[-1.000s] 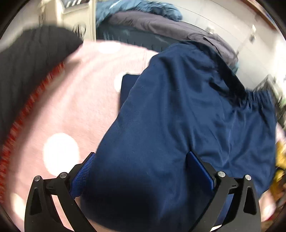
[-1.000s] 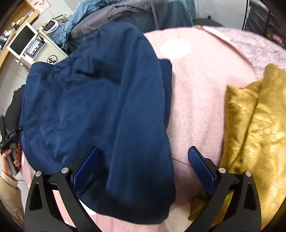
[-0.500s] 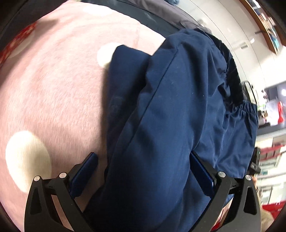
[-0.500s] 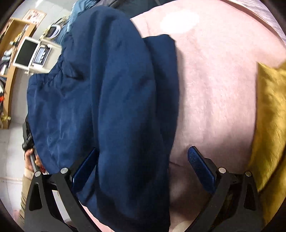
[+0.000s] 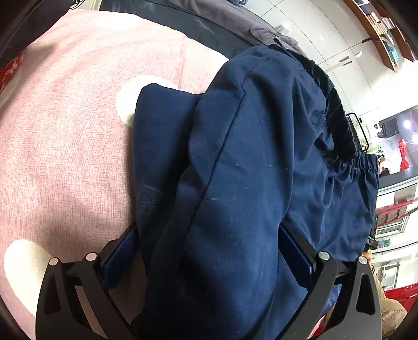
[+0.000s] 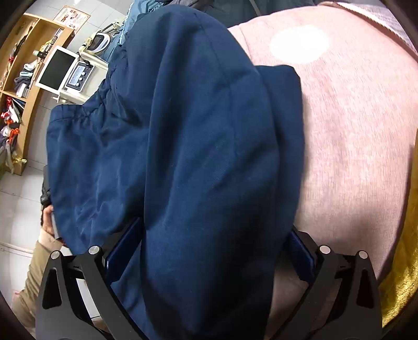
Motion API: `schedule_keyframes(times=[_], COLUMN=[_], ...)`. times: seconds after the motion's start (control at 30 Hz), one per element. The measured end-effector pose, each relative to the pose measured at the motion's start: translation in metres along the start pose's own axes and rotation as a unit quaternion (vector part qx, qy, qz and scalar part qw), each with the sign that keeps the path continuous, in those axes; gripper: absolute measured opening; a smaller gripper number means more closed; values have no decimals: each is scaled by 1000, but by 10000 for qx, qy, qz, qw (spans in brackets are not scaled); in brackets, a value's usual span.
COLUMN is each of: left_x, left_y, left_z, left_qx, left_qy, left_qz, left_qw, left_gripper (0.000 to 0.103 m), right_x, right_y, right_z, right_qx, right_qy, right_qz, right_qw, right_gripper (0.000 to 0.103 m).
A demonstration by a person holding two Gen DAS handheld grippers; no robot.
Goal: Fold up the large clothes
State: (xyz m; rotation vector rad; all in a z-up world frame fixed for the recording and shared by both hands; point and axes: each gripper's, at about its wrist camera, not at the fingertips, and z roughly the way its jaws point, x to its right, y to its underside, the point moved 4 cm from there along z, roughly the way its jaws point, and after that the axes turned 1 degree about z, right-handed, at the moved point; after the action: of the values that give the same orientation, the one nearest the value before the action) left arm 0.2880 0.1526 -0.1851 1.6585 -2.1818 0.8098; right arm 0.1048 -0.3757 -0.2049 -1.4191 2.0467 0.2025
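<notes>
Navy blue trousers (image 5: pixel 248 170) lie folded lengthwise on a pink blanket with white dots (image 5: pixel 65 130); the elastic waistband (image 5: pixel 360 167) is at the far right in the left wrist view. My left gripper (image 5: pixel 206 251) is open, its jaws wide apart on either side of a thick fold of the trousers. The trousers fill the right wrist view too (image 6: pixel 196 157). My right gripper (image 6: pixel 206 251) is open, its jaws wide apart around the other side of the fold. The blue pads are partly hidden by cloth.
A yellow-gold garment (image 6: pixel 407 261) lies at the right on the blanket (image 6: pixel 352 130). Dark and grey clothes (image 5: pixel 209 23) are piled beyond the blanket. A white machine with a screen (image 6: pixel 68 70) and wooden shelves (image 6: pixel 23 78) stand at the left.
Both grippers have moved forward and lower onto the trousers, so the cloth now lies between each pair of jaws. The jaws have stayed wide apart.
</notes>
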Motion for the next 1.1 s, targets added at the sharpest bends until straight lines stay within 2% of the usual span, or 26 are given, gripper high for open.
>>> schedule_keyframes(times=[0.07, 0.13, 0.2, 0.23, 0.3, 0.33, 0.4, 0.5, 0.57, 0.63, 0.73, 0.83, 0.9, 1.0, 1.1], left_x=[2, 8, 17, 20, 30, 36, 45, 63, 82, 104, 129, 139, 133, 122, 105], left_y=[0, 4, 10, 12, 16, 20, 27, 43, 60, 82, 118, 164, 189, 230, 253], left_z=[2, 4, 2, 1, -5, -9, -18, -43, -67, -87, -110, -136, -142, -137, -127], left_qx=[63, 131, 190, 239, 414, 523, 695, 1030, 1254, 1356, 1432, 1518, 1478, 1431, 1396], left_qy=[-42, -70, -37, -51, -134, -181, -96, 362, 706, 765, 850, 1014, 1048, 1042, 981], left_qz=[-17, -72, -129, -131, -45, 12, 34, -21, 76, 285, 500, 431, 253, 59, -330], left_qw=[10000, 9999, 9997, 9996, 9990, 9985, 9975, 9940, 9896, 9874, 9848, 9822, 9831, 9842, 9848], left_gripper=[98, 94, 79, 76, 63, 60, 48, 39, 37, 36, 36, 36, 36, 36, 36], right_x=[-6, -17, -28, -34, -46, -54, -71, -105, -125, -151, -172, -178, -170, -154, -135], right_y=[1, 3, 8, 10, 14, 17, 23, 34, 46, 63, 93, 129, 157, 207, 246], right_z=[1, 2, 0, -2, -4, -6, -13, -36, -58, -86, -119, -148, -163, -176, -170], right_qx=[63, 174, 226, 266, 324, 372, 462, 756, 935, 1131, 1247, 1260, 1213, 1126, 963], right_qy=[128, 306, 321, 339, 529, 660, 773, 653, 504, 181, -74, -244, -371, -311, -336], right_qz=[-37, -120, -168, -172, -338, -460, -603, -907, -1157, -1303, -1328, -1345, -1236, -1309, -1077], right_qw=[9999, 9993, 9991, 9989, 9975, 9961, 9941, 9909, 9876, 9848, 9832, 9826, 9842, 9845, 9889], right_gripper=[98, 87, 62, 58, 43, 40, 30, 25, 23, 22, 22, 21, 21, 21, 21])
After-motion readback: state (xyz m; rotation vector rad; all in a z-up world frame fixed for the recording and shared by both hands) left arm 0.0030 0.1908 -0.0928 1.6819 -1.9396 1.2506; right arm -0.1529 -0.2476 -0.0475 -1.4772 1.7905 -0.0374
